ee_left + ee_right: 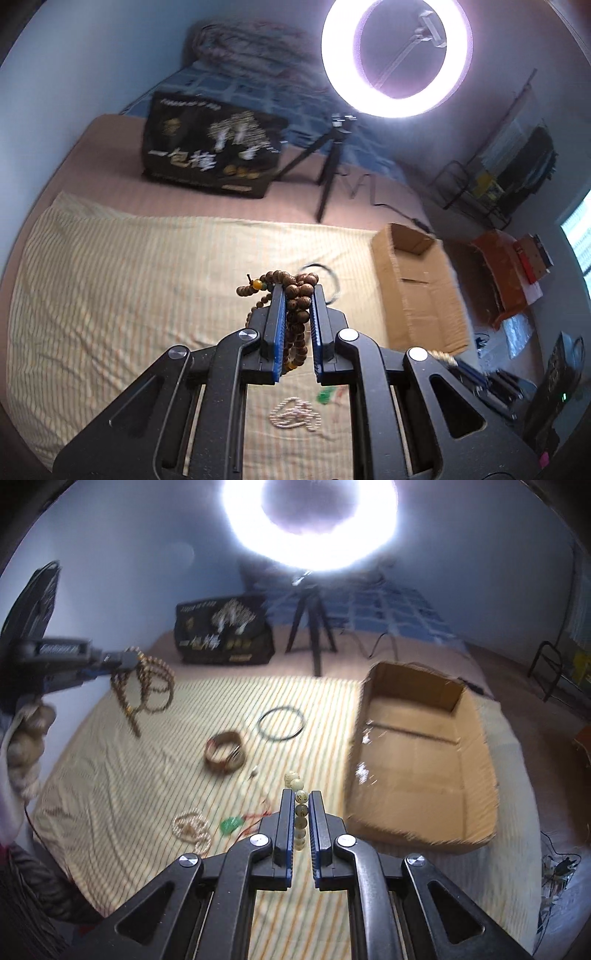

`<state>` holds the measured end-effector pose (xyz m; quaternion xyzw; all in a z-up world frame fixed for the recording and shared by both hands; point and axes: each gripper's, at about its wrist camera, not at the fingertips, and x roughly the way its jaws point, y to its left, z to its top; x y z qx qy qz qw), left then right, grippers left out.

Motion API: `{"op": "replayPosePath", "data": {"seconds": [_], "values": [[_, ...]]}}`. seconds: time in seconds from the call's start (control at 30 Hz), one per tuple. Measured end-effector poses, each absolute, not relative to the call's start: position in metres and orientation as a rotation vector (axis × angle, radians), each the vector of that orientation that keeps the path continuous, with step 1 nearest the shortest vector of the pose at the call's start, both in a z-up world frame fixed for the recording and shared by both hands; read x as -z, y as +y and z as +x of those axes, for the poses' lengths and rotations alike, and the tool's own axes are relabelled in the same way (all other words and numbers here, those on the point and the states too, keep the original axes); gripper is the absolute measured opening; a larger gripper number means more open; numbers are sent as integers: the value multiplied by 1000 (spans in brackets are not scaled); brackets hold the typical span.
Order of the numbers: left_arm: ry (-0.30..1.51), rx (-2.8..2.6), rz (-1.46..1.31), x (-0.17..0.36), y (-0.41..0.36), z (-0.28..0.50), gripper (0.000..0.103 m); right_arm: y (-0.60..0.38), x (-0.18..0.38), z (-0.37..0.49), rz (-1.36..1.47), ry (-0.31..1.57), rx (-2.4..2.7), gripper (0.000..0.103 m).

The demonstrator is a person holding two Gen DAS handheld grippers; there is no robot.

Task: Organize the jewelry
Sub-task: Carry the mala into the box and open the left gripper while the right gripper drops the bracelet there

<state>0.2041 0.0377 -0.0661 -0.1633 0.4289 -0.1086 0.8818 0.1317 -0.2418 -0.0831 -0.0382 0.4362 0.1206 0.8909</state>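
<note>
My left gripper (pixel 297 291) is shut on a long brown wooden bead string (pixel 295 314), bunched between its blue pads and hanging in loops above the striped cloth. From the right wrist view the same left gripper (pixel 127 660) shows at far left with the brown bead string (pixel 146 686) dangling from it. My right gripper (pixel 300 797) is shut on a pale cream bead bracelet (pixel 300 812), whose beads line up between the pads. An open cardboard box (pixel 424 753) lies on the right, also the cardboard box (pixel 417 291) in the left view.
On the striped cloth (pixel 129 775) lie a black ring cord (pixel 281 724), a brown bangle (pixel 224 756), a green pendant on red thread (pixel 231 825) and a pale bead strand (pixel 192 829). A ring light on a tripod (pixel 312 635) and a black bag (pixel 225 633) stand behind.
</note>
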Motion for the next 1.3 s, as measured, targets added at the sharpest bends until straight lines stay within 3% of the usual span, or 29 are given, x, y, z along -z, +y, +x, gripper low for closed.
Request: {"op": "replayPosePath", "data": {"seconds": [0.43,1.3], "values": [[887,452,-278,45,-69,208,10,-309,55,169,-10,848,-111,5],[981,627,-246,82,-182,233,10,-374,89,203,48,940,32,5]]}}
